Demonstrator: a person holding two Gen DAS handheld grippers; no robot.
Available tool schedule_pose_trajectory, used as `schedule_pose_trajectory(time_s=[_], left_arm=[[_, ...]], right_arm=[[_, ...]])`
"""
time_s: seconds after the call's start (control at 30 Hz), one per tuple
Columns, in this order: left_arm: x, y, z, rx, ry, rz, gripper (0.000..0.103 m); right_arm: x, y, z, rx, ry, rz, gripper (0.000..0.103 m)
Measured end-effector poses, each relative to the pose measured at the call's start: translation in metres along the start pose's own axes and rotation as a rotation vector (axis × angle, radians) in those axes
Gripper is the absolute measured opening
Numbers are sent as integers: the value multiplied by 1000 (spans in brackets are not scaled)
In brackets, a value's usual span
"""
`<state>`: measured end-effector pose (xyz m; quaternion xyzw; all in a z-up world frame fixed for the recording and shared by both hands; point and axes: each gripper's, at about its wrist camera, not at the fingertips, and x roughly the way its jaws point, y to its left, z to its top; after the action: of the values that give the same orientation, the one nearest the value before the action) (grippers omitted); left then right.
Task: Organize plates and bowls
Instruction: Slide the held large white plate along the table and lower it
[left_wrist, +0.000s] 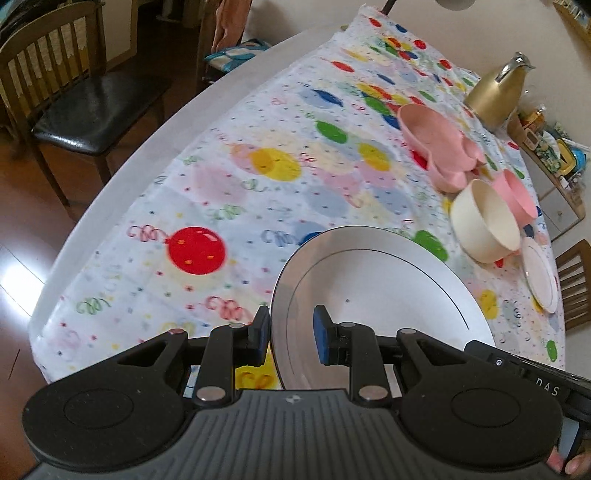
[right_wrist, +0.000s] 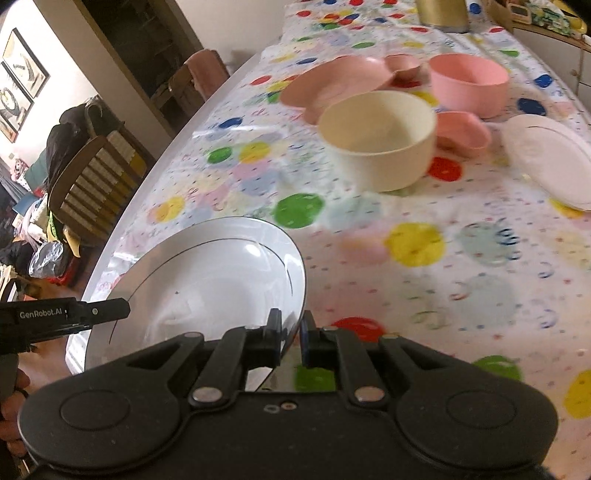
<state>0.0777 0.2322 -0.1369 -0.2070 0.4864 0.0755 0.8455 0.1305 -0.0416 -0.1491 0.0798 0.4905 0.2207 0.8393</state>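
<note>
A large white plate (left_wrist: 373, 295) (right_wrist: 207, 273) with a thin dark ring is gripped at both sides, over the near part of the balloon-print tablecloth (left_wrist: 236, 192). My left gripper (left_wrist: 291, 321) is shut on its left rim, and my right gripper (right_wrist: 291, 326) is shut on its right rim. Further back stand a cream bowl (left_wrist: 484, 221) (right_wrist: 376, 140), a pink bowl (left_wrist: 515, 192) (right_wrist: 469, 85), a pink divided plate (left_wrist: 439, 147) (right_wrist: 332, 85) and a small white plate (left_wrist: 541, 273) (right_wrist: 546, 158). A small pink dish (right_wrist: 461, 129) lies behind the cream bowl.
A gold jug (left_wrist: 495, 92) stands at the far end of the table. Wooden chairs (left_wrist: 74, 92) (right_wrist: 92, 181) stand along the left side, another chair (left_wrist: 576, 280) on the right. A cluttered shelf (left_wrist: 554, 155) is beyond the table.
</note>
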Motion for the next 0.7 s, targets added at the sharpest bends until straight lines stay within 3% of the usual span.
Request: schedule_pose_trajectory(time_s=[0.7], left_arm=[[15, 21, -1, 94, 95, -78, 24]], right_arm=[[16, 16, -20, 90, 39, -98, 10]])
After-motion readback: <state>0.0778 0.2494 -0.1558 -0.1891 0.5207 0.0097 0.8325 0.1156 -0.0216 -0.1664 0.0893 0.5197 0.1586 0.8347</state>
